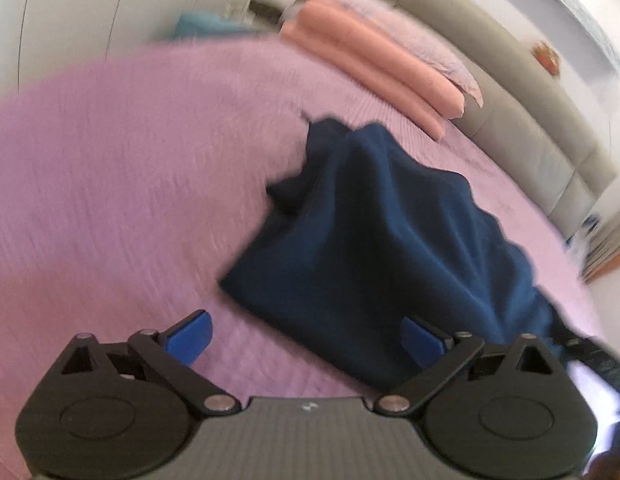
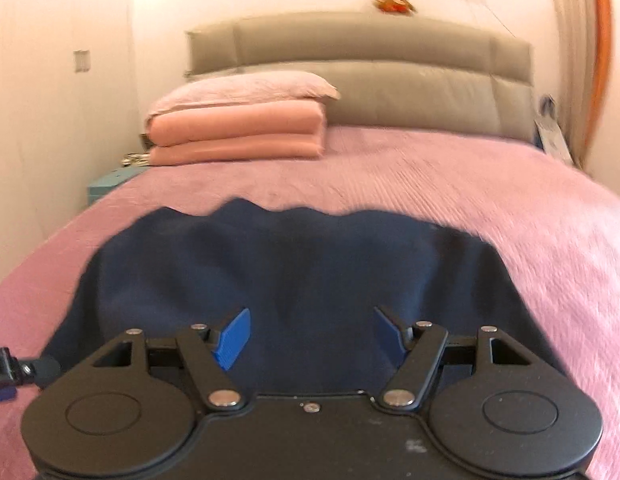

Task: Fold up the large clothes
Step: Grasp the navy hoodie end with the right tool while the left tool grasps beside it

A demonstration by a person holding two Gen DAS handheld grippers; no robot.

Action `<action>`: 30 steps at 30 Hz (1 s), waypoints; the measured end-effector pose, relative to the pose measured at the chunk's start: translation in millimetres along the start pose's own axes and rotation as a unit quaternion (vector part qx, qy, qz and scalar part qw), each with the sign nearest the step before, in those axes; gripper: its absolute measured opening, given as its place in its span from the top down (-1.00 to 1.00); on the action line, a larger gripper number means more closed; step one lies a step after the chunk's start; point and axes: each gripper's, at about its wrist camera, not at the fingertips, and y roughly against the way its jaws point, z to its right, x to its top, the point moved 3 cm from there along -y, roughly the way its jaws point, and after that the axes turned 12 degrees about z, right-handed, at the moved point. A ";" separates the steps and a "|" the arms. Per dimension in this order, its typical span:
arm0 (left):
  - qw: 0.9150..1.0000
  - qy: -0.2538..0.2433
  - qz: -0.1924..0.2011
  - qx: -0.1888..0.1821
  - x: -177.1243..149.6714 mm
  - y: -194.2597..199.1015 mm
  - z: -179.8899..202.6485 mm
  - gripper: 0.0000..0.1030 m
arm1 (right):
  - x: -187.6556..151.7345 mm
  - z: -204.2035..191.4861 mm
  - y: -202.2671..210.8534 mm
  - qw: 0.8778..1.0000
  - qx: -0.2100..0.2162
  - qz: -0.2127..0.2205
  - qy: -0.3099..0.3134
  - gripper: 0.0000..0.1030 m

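A navy garment [image 2: 286, 276] is spread, rumpled, on the pink bed [image 2: 489, 200], well short of the pillow [image 2: 246, 88]. Both the left gripper [image 1: 306, 340] and right gripper [image 2: 310, 336] are held open, empty. Soft, limp cloth is judged; corners should be pinched.

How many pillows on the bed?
1: a pale pink pillow on top of the folded peach blanket, at the head of the bed by the headboard. Others could be hidden out of frame.

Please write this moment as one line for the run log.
left gripper: open, empty | right gripper: open, empty | navy garment: lies rumpled on pink bedspread | fold: not finished
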 end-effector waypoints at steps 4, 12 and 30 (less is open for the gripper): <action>0.997 0.071 0.011 0.002 -1.3 -14.4 -8.8 -0.84 | -13.6 -4.1 -22.9 0.999 0.016 -0.048 -0.011 0.79; 0.993 0.098 0.057 -0.035 1.1 -56.1 -7.0 -0.59 | -39.0 -7.1 -36.1 0.996 0.028 -0.080 -0.023 0.90; 0.972 0.118 0.112 -0.168 39.8 -73.5 34.2 0.70 | -24.2 -6.9 -29.3 0.998 0.029 -0.046 -0.042 0.91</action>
